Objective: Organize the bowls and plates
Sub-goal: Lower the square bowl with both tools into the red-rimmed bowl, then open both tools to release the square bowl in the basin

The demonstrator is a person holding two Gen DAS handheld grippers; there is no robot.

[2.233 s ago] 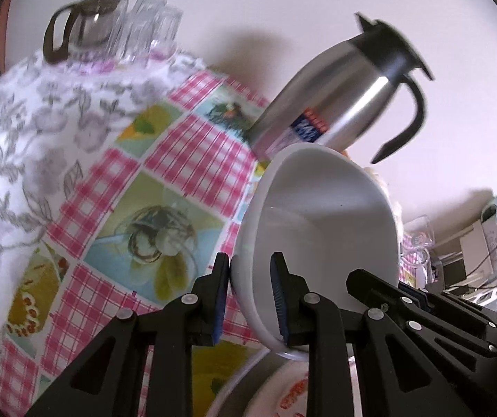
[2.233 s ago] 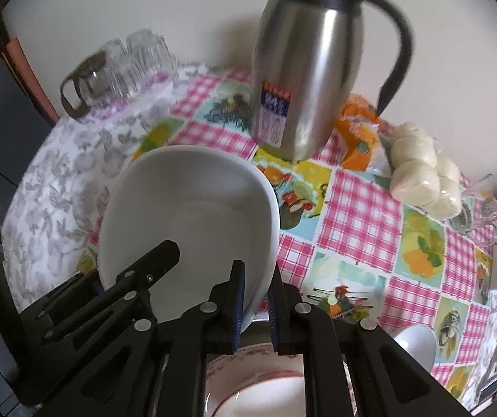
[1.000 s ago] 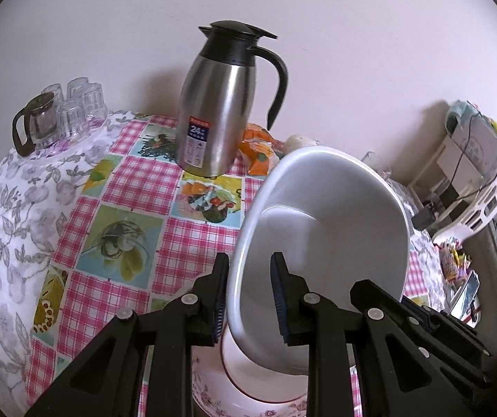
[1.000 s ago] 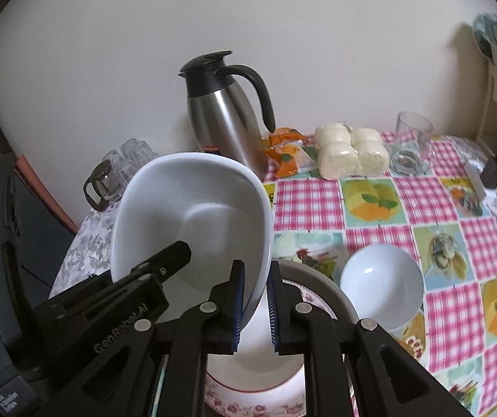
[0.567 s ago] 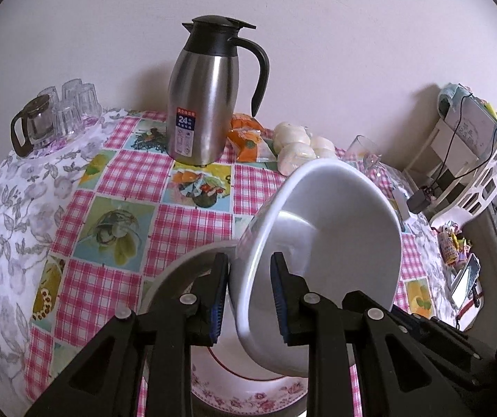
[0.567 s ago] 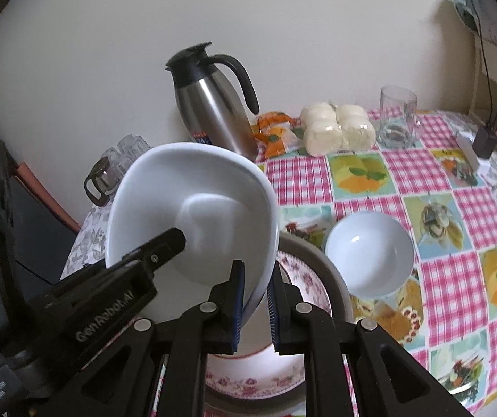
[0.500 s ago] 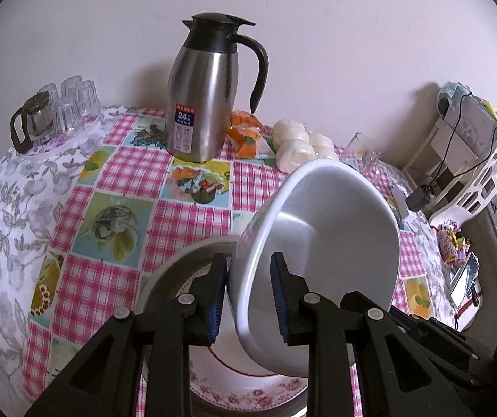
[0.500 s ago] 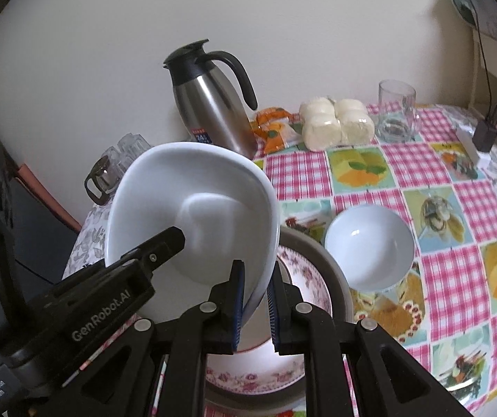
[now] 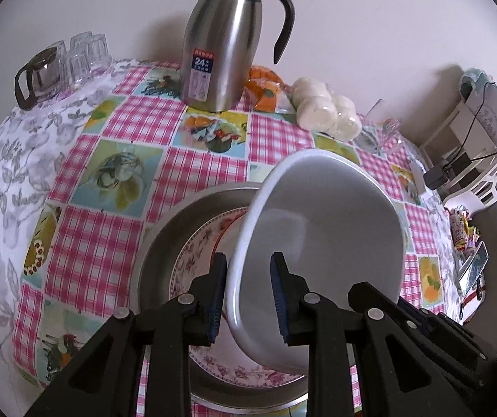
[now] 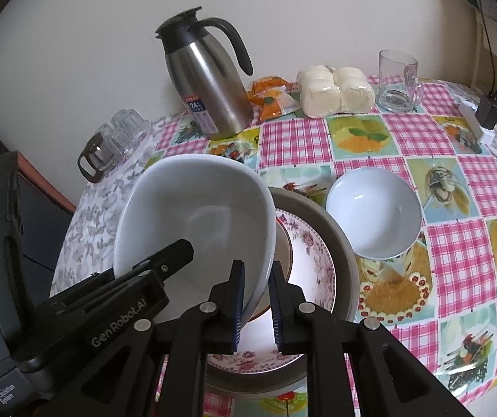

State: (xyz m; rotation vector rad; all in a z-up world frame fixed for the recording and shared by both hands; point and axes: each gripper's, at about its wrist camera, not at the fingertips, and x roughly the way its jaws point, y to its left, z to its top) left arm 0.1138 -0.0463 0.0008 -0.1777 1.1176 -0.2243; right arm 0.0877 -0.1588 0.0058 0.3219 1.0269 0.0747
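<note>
A large white squarish bowl (image 9: 321, 243) (image 10: 192, 229) is held tilted by both grippers at once. My left gripper (image 9: 248, 292) is shut on its left rim and my right gripper (image 10: 256, 293) is shut on its right rim. The bowl hangs just above a floral-rimmed plate (image 9: 192, 253) (image 10: 314, 260) that lies inside a wide metal plate (image 9: 158, 243) (image 10: 338, 236). A small white bowl (image 10: 373, 212) sits on the tablecloth to the right of the stack.
A steel thermos jug (image 9: 220, 41) (image 10: 206, 83) stands at the back. Glass cups and a small glass pot (image 9: 57, 66) (image 10: 113, 142) are back left. Wrapped buns (image 10: 335, 90), an orange snack packet (image 10: 272, 99) and a glass mug (image 10: 396, 80) are back right.
Both grippers have carried the white bowl lower and closer over the floral plate. The grip on both rims is unchanged.
</note>
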